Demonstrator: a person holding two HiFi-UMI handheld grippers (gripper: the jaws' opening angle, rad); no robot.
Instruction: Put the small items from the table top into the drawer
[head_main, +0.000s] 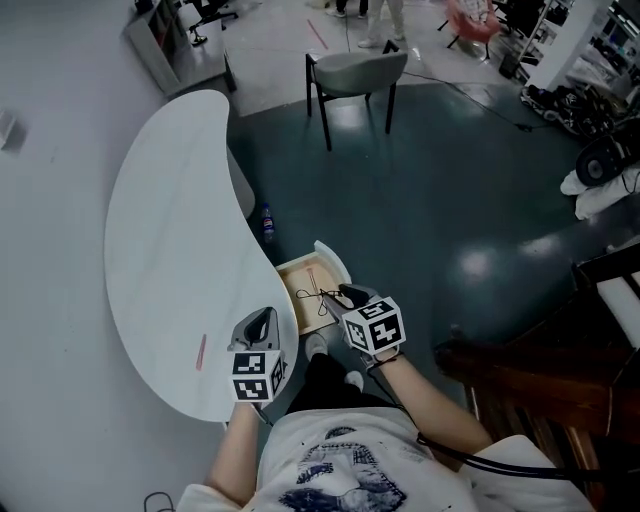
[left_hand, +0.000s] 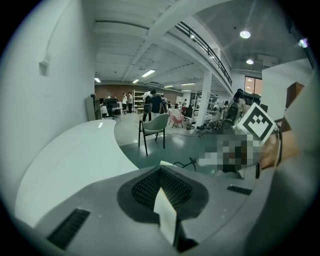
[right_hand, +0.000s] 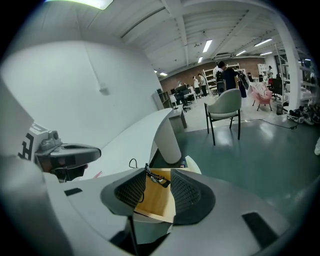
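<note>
The left hand-held gripper (head_main: 262, 322), pressed together, hovers at the curved white bench's (head_main: 170, 220) edge, near a slim pink stick (head_main: 201, 351). The right hand-held gripper (head_main: 335, 297), spread, points into the open wooden drawer (head_main: 296, 268), where thin dark wiry items (head_main: 312, 296) lie.

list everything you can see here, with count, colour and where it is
table: 1, white, curved, at left
drawer: 1, wood bottom, open beside the table
wiry items: count unclear, dark, in drawer
stick: 1, pink, on table top
chair: 1, grey, across the floor
bottle: 1, blue, on floor by table
pale slip: 1, whitish, between left jaws
left gripper: grey, shut on slip
right gripper: grey, open, over drawer
</note>
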